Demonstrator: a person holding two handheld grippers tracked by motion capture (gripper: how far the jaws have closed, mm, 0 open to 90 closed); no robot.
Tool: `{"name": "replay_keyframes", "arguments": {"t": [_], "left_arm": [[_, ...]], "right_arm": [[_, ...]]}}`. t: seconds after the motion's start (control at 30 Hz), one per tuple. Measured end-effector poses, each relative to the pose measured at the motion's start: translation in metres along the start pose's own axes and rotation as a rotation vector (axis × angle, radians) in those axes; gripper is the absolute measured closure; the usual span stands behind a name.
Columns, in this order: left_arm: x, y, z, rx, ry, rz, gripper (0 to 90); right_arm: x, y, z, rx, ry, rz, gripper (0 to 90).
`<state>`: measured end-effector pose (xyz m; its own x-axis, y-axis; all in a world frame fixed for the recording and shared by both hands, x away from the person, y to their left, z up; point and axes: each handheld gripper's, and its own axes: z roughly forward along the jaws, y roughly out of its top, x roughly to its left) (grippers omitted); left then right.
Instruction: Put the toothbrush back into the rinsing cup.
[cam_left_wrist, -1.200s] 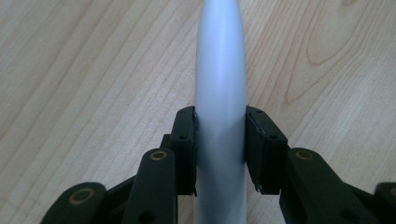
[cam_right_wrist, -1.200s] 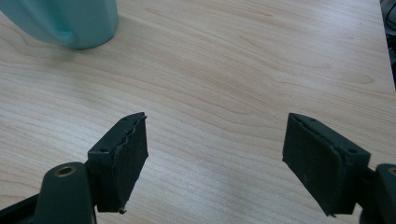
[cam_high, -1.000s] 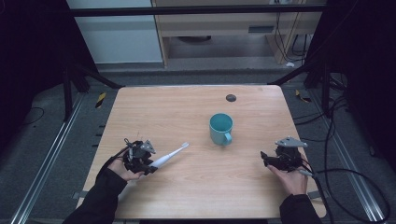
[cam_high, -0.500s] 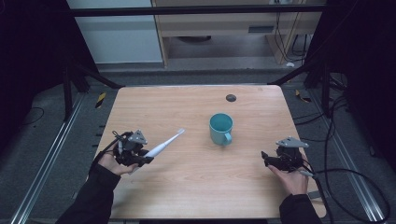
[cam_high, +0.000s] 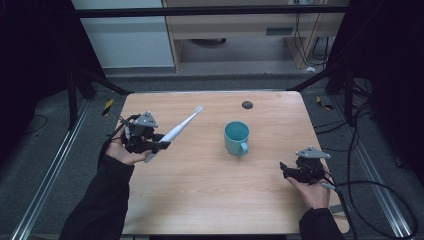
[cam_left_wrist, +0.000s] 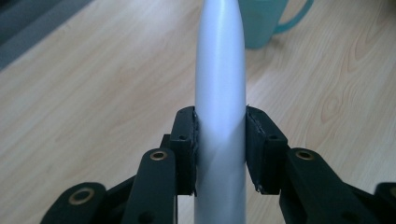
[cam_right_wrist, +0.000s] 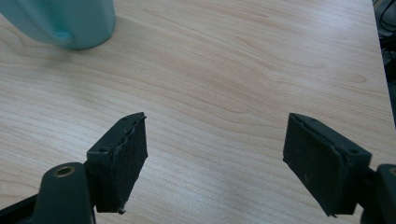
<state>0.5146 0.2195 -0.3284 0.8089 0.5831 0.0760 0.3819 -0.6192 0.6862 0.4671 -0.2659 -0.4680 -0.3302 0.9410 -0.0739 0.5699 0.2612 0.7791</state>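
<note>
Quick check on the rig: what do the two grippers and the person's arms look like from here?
Both the left gripper and the right gripper are black, each topped with a grey three-cornered plate. Their fingers are flat black blocks with rough-faced pads, bolted to arms with brass-ringed holes. Black cables trail from each. The person wears dark long sleeves; the hands are bare.

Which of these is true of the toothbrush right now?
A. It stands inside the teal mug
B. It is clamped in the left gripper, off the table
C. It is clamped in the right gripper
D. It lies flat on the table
B: the left gripper pinches the toothbrush handle on both sides, brush head raised toward the teal mug; the right gripper is open.
</note>
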Motion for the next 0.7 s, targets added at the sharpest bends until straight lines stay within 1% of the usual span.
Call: {"name": "replay_keyframes", "arguments": {"t": [0.13,0.23,0.33,0.43,0.6,0.7], "left_arm": [[0.000,0.014,0.001,-0.063,0.013,-0.014,66.1],[-0.001,0.023,0.004,-0.095,0.022,-0.020,66.1],[-0.002,0.034,0.011,-0.137,0.031,-0.032,66.1],[-0.003,0.044,0.019,-0.175,0.026,-0.043,66.1],[-0.005,0.062,0.034,-0.216,0.021,-0.049,66.1],[-0.006,0.070,0.040,-0.232,0.021,-0.051,66.1]], "right_arm": [[0.000,0.000,0.000,-0.008,-0.005,-0.009,21.4],[0.000,-0.001,0.000,-0.014,-0.002,-0.010,21.2],[0.000,-0.001,0.000,-0.017,-0.003,-0.010,21.2],[0.000,-0.001,0.000,-0.016,-0.004,-0.013,21.1],[0.001,-0.002,0.001,-0.020,-0.002,-0.018,20.9],[0.000,-0.002,0.001,-0.023,-0.003,-0.016,20.8]]}}
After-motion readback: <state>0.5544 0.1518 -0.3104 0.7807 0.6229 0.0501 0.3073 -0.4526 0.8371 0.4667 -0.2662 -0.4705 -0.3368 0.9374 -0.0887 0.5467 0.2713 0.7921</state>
